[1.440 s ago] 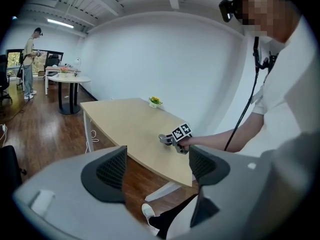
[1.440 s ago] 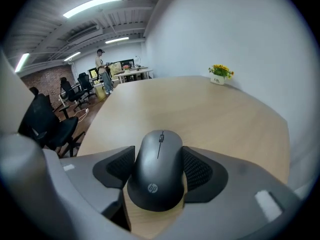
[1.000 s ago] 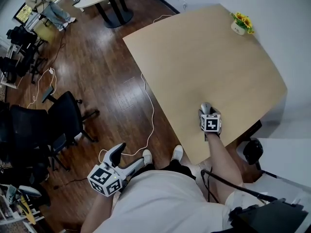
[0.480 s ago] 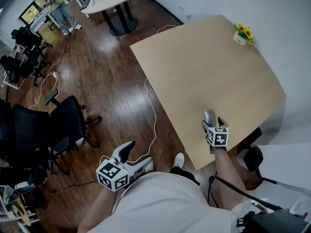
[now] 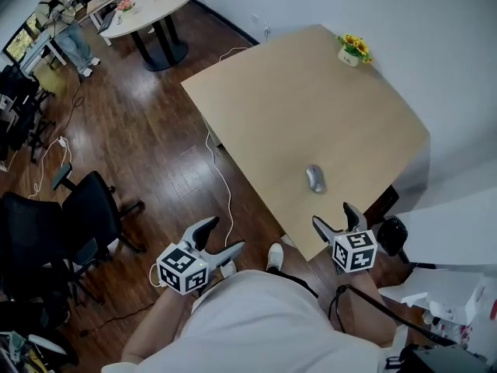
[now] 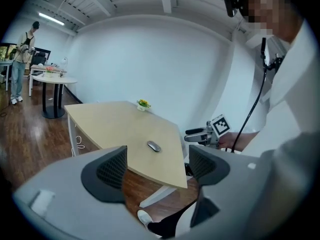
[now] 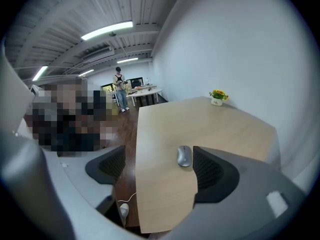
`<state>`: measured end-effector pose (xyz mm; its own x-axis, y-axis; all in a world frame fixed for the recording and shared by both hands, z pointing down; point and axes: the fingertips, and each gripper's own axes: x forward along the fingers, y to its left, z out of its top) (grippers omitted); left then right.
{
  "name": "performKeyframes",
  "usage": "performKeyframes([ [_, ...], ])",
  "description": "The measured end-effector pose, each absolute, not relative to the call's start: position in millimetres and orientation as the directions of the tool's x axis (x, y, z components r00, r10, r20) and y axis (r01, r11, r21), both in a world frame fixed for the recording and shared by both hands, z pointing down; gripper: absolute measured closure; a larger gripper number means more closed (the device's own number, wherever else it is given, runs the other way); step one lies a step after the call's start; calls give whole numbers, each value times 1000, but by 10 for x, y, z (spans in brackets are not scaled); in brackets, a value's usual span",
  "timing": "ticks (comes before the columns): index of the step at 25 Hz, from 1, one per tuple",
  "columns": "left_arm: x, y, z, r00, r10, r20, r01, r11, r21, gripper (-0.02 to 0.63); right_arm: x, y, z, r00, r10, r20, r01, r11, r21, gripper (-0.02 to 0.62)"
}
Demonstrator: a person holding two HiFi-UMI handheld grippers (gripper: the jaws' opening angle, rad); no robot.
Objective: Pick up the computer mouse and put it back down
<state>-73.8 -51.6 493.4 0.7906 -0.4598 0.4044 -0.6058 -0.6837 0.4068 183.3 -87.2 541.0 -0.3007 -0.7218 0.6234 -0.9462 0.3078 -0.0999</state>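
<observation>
The grey computer mouse [image 5: 314, 179] lies flat on the light wooden table [image 5: 295, 107], near its front edge. It also shows in the left gripper view [image 6: 154, 146] and the right gripper view [image 7: 184, 156]. My right gripper [image 5: 332, 216] hovers off the table's near edge, pulled back from the mouse. Its jaws are opening wide, with nothing between them [image 7: 159, 169]. My left gripper [image 5: 225, 235] is open and empty over the floor, left of the table [image 6: 157, 166]. From there the right gripper [image 6: 189, 135] is seen beyond the table's corner.
A small pot of yellow flowers [image 5: 353, 49] stands at the table's far corner. A white cable [image 5: 221, 185] runs over the wooden floor along the table's left side. Black office chairs [image 5: 78, 208] stand at the left; a round table [image 5: 147, 10] and a person [image 5: 58, 14] are far back.
The right gripper let go of the mouse, opened and drew back and up off the table's near edge. The mouse stays on the table. The left gripper barely moved.
</observation>
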Motion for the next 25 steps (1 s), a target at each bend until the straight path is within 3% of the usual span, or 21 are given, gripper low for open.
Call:
performKeyframes([
  [13,-497,-438,4955,861,-327,390,-479,-778,407,244,1746,-210,5077,-245,-768,591,-969,221,-115,166],
  [25,-456,-385,5068,853,-308,422,-485,-768,419,244,1765,-185,5180,-261,-755,602,-965,218,-144,166],
])
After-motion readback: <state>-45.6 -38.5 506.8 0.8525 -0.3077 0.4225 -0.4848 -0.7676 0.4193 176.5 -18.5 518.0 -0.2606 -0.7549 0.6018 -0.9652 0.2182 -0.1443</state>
